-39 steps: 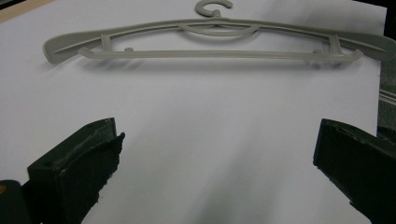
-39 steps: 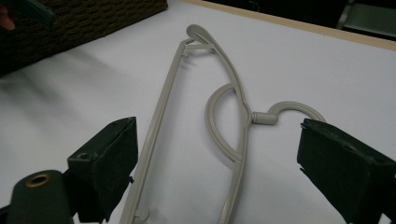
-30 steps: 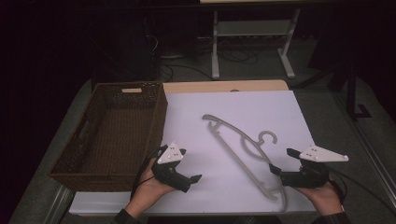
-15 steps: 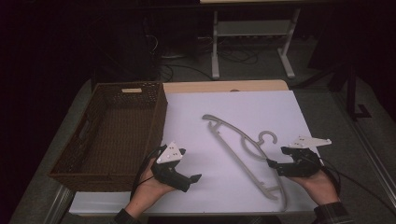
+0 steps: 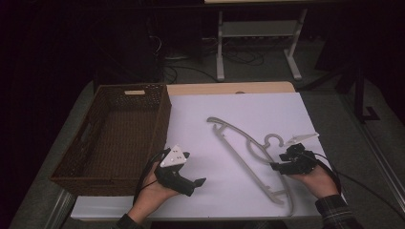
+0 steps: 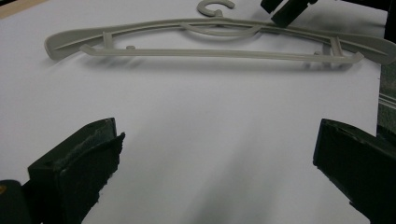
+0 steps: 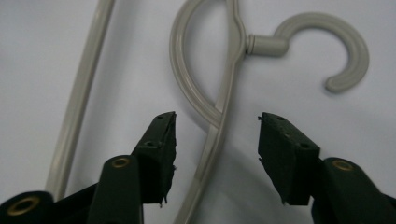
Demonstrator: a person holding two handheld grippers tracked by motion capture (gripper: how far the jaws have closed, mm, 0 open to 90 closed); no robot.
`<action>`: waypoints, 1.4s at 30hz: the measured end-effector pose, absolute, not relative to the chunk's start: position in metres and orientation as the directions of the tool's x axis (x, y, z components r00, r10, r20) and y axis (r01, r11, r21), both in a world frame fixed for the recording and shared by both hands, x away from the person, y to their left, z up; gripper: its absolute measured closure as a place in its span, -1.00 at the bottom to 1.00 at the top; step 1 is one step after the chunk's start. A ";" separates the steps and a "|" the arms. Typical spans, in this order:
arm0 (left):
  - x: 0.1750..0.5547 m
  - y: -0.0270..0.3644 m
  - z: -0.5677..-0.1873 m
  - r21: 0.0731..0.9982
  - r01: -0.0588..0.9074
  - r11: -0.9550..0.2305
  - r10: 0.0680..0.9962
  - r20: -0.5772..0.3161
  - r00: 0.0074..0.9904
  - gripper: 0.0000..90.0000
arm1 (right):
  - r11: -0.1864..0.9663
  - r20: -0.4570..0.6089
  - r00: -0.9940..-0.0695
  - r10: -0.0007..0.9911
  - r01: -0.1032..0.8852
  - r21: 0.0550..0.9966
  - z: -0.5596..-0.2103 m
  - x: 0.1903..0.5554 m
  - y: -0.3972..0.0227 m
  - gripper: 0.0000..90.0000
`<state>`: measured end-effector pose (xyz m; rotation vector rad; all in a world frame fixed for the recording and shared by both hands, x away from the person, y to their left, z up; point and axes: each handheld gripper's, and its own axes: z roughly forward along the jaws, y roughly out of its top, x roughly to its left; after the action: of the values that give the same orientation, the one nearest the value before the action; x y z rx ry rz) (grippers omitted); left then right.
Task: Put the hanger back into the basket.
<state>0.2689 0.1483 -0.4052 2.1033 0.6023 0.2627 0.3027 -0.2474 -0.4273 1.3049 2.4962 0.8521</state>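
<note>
The high view takes in the white-covered counter (image 5: 239, 114), a dark brown woven wicker basket (image 5: 114, 136) at its left edge, and the grey plastic clothes hanger (image 5: 248, 157) lying flat, its long axis running diagonally from centre toward the near right corner, hook toward the right edge. The left tongs (image 5: 188, 181) hover by the basket; the right tongs (image 5: 277, 164) sit at the hanger's neck.

The left gripper view shows its jaws spread wide over bare counter, holding nothing.

The right gripper view shows moderately parted jaws straddling the hanger's neck (image 7: 219, 116), not touching it.
</note>
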 end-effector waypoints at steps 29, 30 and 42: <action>0.270 0.147 -0.405 0.821 0.322 -0.472 0.515 -0.040 0.856 -1.00 | 0.470 0.066 -0.573 0.817 0.728 0.500 -0.436 0.309 -0.243 0.75; 0.271 0.147 -0.405 0.820 0.322 -0.472 0.515 -0.040 0.856 -1.00 | 0.470 0.067 -0.573 0.817 0.727 0.500 -0.436 0.312 -0.243 0.77; 0.272 0.146 -0.406 0.816 0.328 -0.477 0.514 -0.044 0.856 -1.00 | 0.543 0.047 -0.663 0.747 0.650 0.531 -0.438 0.343 -0.231 0.80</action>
<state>0.2718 0.1462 -0.4057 2.1108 0.6110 0.2573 0.3433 -0.2310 -0.4380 1.1878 2.5930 0.7759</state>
